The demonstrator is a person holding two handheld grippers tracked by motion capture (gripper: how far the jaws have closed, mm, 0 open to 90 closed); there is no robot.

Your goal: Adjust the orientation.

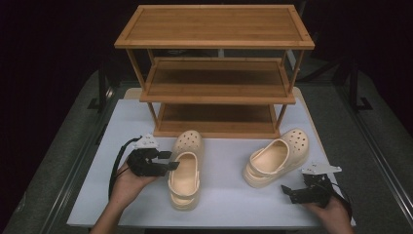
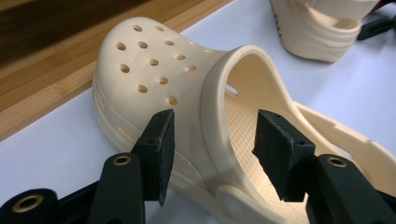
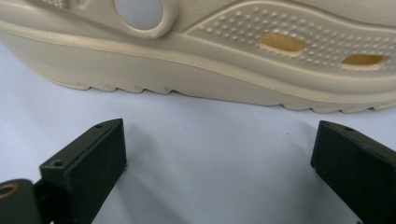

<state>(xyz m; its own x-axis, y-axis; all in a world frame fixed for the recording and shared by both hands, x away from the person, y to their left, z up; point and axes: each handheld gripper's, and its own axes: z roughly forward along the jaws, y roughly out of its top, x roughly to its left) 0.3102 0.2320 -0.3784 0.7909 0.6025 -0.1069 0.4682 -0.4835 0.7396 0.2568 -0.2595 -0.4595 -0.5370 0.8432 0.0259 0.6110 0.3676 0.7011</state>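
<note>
Here the left tongs [image 1: 168,161] are spread wide and straddle the side wall of the left clog [image 1: 185,168], one jaw outside the shoe and the other inside the foot opening, just behind the holed toe cap. That clog lies flat on the white surface [image 1: 224,195], toe pointing toward the bottom tier of the wooden shoe rack [image 1: 214,73], close in front of it. The step in hand looks like taking hold of this shoe to put it on the rack.

To do it well, push the jaws a little deeper so both pads [image 2: 161,149] cover the thick rim of the opening [image 2: 210,116], not the thin edge alone, then close firmly; the foam will give, so squeeze until it stops yielding. Lift straight up before moving forward, because the toe sits near the rack's lower board.

The right tongs [image 1: 299,187] are also spread, holding nothing, near the sole edge of the right clog [image 1: 277,156], which lies turned at an angle, well apart from the first
</note>
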